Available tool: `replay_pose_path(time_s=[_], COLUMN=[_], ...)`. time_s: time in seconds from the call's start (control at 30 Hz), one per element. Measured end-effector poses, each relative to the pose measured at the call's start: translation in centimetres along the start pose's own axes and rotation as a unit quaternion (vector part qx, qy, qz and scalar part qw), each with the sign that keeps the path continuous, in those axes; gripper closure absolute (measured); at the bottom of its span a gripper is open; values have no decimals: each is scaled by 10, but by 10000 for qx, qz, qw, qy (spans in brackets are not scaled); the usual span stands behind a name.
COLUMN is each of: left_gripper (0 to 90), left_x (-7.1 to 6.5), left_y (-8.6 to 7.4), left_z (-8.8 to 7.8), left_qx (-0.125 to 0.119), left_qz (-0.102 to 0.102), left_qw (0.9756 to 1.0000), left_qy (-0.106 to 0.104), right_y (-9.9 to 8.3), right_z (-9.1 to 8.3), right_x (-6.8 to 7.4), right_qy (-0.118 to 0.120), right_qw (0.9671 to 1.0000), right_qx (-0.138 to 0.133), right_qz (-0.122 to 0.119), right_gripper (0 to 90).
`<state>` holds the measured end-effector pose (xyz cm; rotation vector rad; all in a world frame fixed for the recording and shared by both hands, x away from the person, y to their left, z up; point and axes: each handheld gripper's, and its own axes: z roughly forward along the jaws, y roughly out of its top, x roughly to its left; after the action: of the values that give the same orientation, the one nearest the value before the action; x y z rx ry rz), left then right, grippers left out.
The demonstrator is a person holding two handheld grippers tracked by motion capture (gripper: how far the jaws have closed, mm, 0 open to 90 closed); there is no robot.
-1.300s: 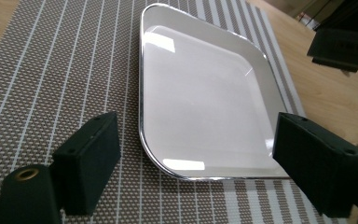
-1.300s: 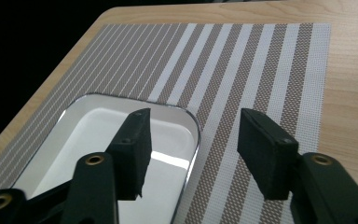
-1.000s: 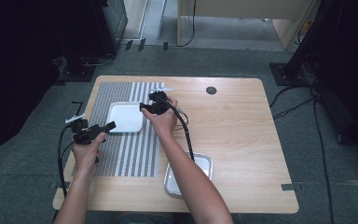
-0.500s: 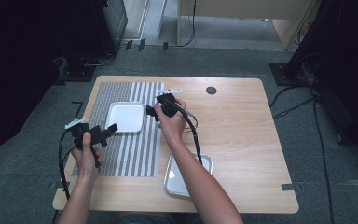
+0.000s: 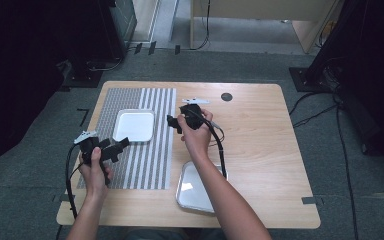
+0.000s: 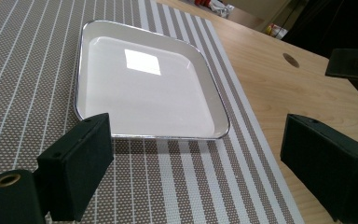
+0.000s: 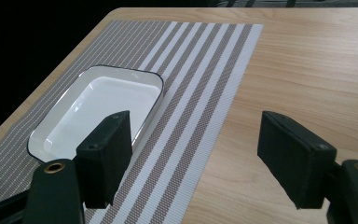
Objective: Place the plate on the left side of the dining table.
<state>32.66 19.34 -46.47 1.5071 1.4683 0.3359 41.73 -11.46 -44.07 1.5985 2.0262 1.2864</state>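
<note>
The white tray (image 5: 134, 125) is shallow and square with rounded corners, a thin dark-and-shiny rim and a glossy inside that mirrors a ceiling light. It lies flat on the striped placemat (image 5: 145, 165) at the left of the worktop (image 5: 260, 135). The left tool (image 5: 111, 148) hangs just beside its near edge, jaws wide with nothing between them. The right tool (image 5: 174, 122) hovers by the mat's right edge, jaws wide too, gripping nothing. A metal tray (image 5: 192, 187) sits near the front edge.

Your forearms are bare, with no sleeves, and each hand carries a black two-jaw gripper, the left gripper (image 5: 111, 148) and right gripper (image 5: 174, 123), with flat rectangular pads (image 6: 81, 158), brass-ringed screw holes, a grey three-cornered top plate and a trailing black cable.
</note>
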Motion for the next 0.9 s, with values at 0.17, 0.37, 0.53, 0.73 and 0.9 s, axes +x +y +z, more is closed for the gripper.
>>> replay_pose_path(time_s=[0.17,0.37,0.53,0.73,0.9], left_gripper=[93,92,92,92,92], left_x=[-4,-8,-10,-12,-10], left_y=[-8,-17,-23,-28,-32], left_z=[-2,-4,-6,-8,-9], left_qx=[38,93,123,145,190], left_qz=[63,109,180,285,342], left_qw=[10000,9999,9997,9994,9990], left_qy=[15,47,87,136,230], right_y=[-6,-11,-17,-25,-31], right_z=[-12,-27,-38,-50,-60], right_x=[-12,-27,-38,-52,-63], right_qy=[-56,-119,-185,-269,-340], right_qw=[10000,9999,9997,9995,9991], right_qx=[-4,-62,-94,-116,-152], right_qz=[24,100,130,155,178], right_gripper=[262,261,258,258,258])
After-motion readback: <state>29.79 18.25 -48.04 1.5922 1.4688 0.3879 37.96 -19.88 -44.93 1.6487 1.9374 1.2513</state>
